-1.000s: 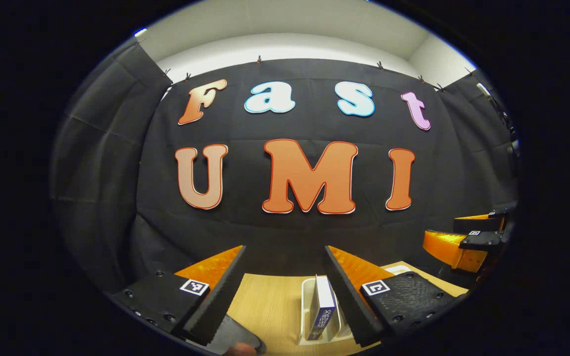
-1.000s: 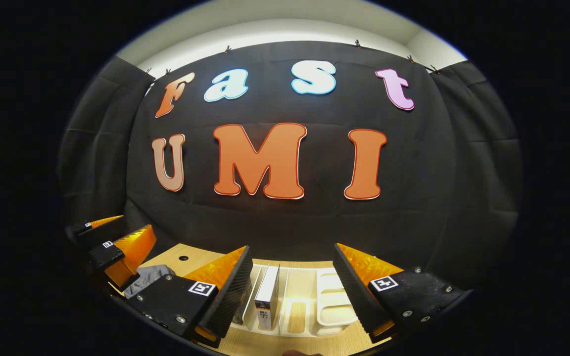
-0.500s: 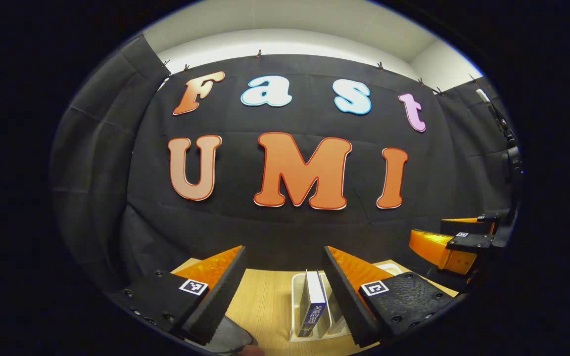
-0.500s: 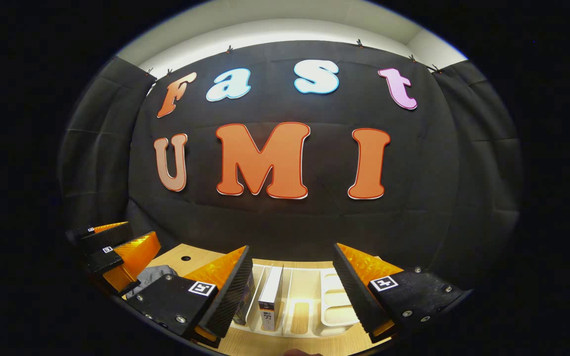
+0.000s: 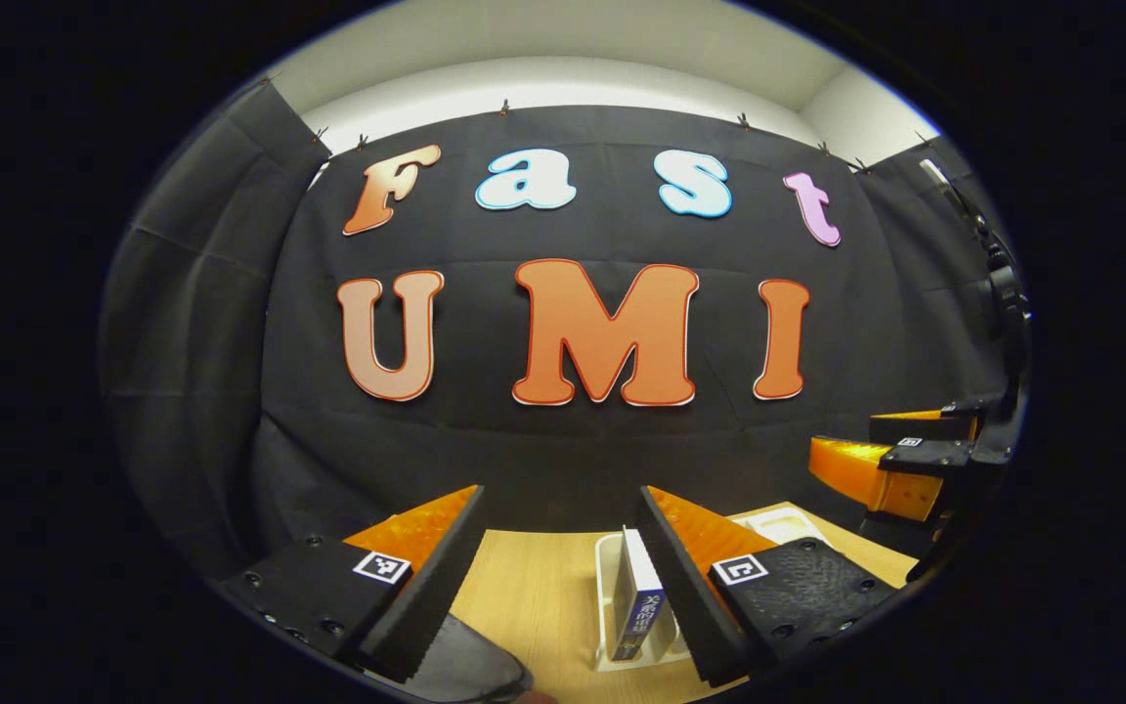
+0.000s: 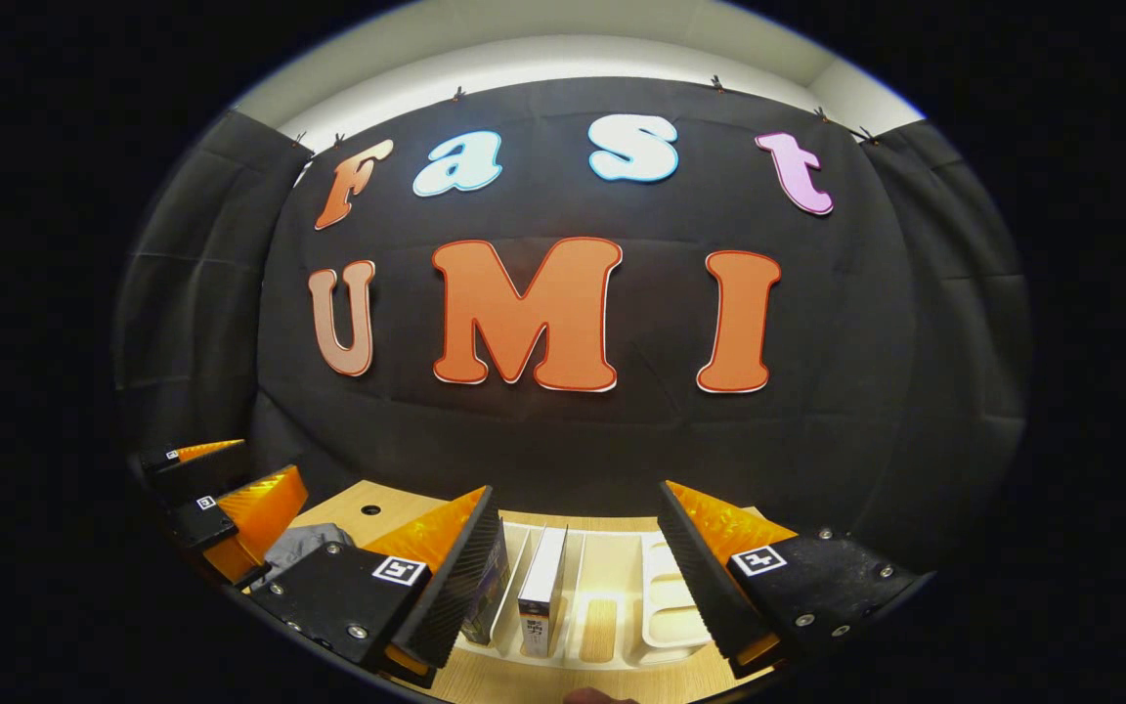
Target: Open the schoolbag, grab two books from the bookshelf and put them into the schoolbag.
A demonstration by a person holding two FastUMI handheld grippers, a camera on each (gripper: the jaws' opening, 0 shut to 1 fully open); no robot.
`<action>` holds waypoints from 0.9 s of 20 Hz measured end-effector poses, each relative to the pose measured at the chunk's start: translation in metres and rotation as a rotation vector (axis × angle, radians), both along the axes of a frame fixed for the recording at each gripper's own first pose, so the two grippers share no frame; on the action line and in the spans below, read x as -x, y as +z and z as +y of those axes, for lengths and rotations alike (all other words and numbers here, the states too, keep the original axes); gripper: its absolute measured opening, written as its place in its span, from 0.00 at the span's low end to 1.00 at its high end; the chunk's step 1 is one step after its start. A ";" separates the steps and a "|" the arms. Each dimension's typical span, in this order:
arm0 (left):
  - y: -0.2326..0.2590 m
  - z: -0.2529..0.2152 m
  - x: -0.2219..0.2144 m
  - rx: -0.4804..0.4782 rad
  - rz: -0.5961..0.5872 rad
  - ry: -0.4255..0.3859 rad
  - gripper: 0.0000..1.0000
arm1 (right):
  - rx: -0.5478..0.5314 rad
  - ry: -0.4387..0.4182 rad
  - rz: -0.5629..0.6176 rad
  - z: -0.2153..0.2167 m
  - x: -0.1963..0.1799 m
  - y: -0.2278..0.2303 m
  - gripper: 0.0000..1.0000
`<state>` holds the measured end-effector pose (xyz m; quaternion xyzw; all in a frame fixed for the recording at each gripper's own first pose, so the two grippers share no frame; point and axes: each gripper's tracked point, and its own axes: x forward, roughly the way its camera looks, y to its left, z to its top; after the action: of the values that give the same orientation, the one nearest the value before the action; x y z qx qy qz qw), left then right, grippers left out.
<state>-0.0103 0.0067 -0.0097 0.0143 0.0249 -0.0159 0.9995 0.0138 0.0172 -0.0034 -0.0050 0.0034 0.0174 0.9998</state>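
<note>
Both grippers are being held high over the wooden table point(image 5: 534, 596), cameras aimed at the booth wall, w/ the task's things low in each view.

Left gripper point(image 5: 563, 577): jaws are being kept spread wide, nothing between them. In the left gripper view a blue-spined book point(image 5: 639, 606) is standing upright in the white bookshelf point(image 5: 606, 606), a slotted rack, just ahead and slightly right of centre, close to the right-hand finger. A dark grey rounded thing, prob. the schoolbag point(image 5: 470, 670), is sitting at the bottom edge under the left-hand finger; whether its zip is open can't be told. The other gripper is being seen at far right, well apart.

Right gripper point(image 6: 578, 572): also spread, empty. In the right gripper view the rack point(image 6: 666, 606) is lying straight ahead and below, between the fingers. A white-spined book point(image 6: 541, 592) is standing upright in a slot, w/ a darker book point(image 6: 490, 596) beside it, partly hidden by the left-hand finger. Grey bag fabric point(image 6: 304, 543) is showing farther left, near the other gripper.

Key relation, as judged: the bag is lying nearer the left gripper, the rack nearer the right. Books' long axes are vertical, spines facing the grippers, so the jaws would prob. need lowering w/ the gap straddling a book's thickness.
</note>
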 end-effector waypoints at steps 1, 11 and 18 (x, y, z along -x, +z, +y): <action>-0.001 0.004 0.001 -0.015 0.003 0.009 0.96 | 0.004 -0.004 0.003 -0.002 0.001 -0.002 0.97; -0.041 0.046 0.022 -0.336 0.126 0.035 0.97 | 0.014 -0.007 0.010 -0.015 -0.011 -0.013 0.97; -0.091 0.078 0.031 -0.658 0.238 0.014 0.97 | 0.031 -0.007 0.042 -0.037 -0.024 -0.031 0.97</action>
<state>-0.0409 0.0843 -0.1007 0.3334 0.1451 -0.0016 0.9315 0.0377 -0.0196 -0.0339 -0.0199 0.0249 0.0139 0.9994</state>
